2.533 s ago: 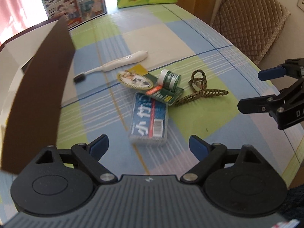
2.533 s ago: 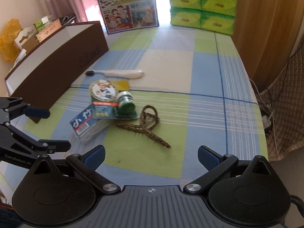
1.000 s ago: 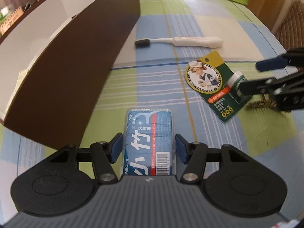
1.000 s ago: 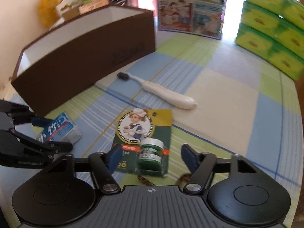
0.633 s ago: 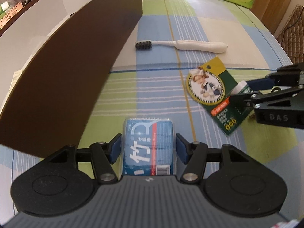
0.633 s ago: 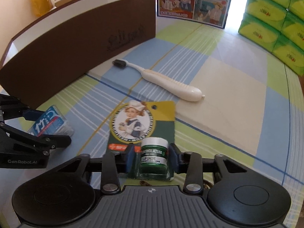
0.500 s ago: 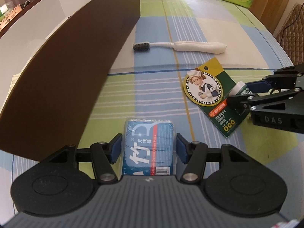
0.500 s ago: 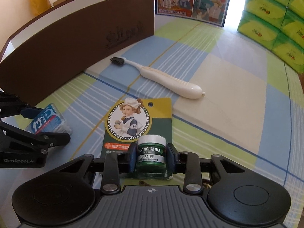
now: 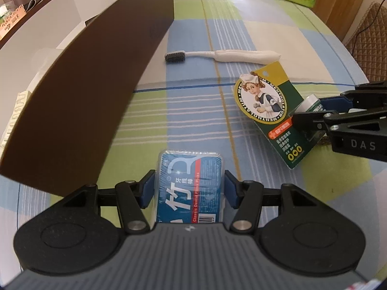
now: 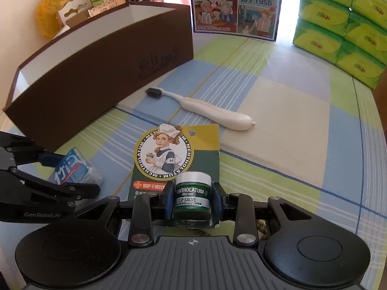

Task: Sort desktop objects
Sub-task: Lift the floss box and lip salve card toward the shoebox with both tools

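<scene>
Readable text, as you'd see it:
- lip salve jar (image 10: pixel 192 197): "MENTHOLATUM", "SINCE 1889", "LIP SALVE".
- Its backing card (image 10: pixel 179 154): "MENTHOLATUM" ringed around the nurse badge; an "M" on her sleeve.
- dental floss box (image 9: pixel 189 188): "Classic Dental Floss Picks", big "竹", barcode below.
- left gripper (image 10: pixel 70 177) body: "GenRobot.AI".
- right gripper (image 9: pixel 308 111) body: "DAS", remainder cut off.
- milk carton box (image 10: pixel 235 6): "始于1956".
- brown storage box (image 10: pixel 101 75): embossed logo, not legible.
</scene>
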`<state>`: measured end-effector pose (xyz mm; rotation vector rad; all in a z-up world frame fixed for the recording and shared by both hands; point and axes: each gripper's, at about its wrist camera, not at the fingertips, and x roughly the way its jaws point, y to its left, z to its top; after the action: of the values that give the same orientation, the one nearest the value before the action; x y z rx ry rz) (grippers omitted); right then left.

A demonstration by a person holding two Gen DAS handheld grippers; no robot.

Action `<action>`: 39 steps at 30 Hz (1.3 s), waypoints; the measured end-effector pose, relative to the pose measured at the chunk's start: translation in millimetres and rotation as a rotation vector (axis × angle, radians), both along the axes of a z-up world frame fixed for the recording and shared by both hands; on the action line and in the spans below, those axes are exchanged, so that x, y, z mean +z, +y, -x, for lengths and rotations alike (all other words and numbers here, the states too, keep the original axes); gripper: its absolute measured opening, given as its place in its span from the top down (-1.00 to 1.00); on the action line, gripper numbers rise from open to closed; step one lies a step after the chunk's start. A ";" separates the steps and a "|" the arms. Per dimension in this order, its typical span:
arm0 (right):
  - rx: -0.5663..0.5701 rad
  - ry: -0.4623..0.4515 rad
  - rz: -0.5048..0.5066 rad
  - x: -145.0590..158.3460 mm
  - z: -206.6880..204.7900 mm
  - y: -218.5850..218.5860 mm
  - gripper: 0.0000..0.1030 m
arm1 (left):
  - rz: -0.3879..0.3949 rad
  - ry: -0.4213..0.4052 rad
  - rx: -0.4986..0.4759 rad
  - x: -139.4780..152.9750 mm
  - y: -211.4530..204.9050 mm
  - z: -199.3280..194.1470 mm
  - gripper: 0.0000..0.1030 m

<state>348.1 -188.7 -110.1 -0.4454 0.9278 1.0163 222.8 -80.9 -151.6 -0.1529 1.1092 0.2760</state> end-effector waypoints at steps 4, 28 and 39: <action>-0.004 0.004 -0.017 7.1 8.4 -7.8 0.42 | 0.007 -0.013 0.006 6.1 -1.2 9.4 -0.03; 0.083 -0.008 -0.054 43.9 60.5 -16.0 0.41 | 0.017 -0.111 0.074 60.3 2.3 81.2 -0.03; 0.110 -0.010 -0.105 68.9 80.4 4.3 0.41 | -0.016 -0.200 0.065 104.5 13.9 95.7 -0.03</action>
<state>267.7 -184.4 -41.2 -0.4168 0.8442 1.1560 127.1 -67.0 -47.0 -0.1978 0.9051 0.3202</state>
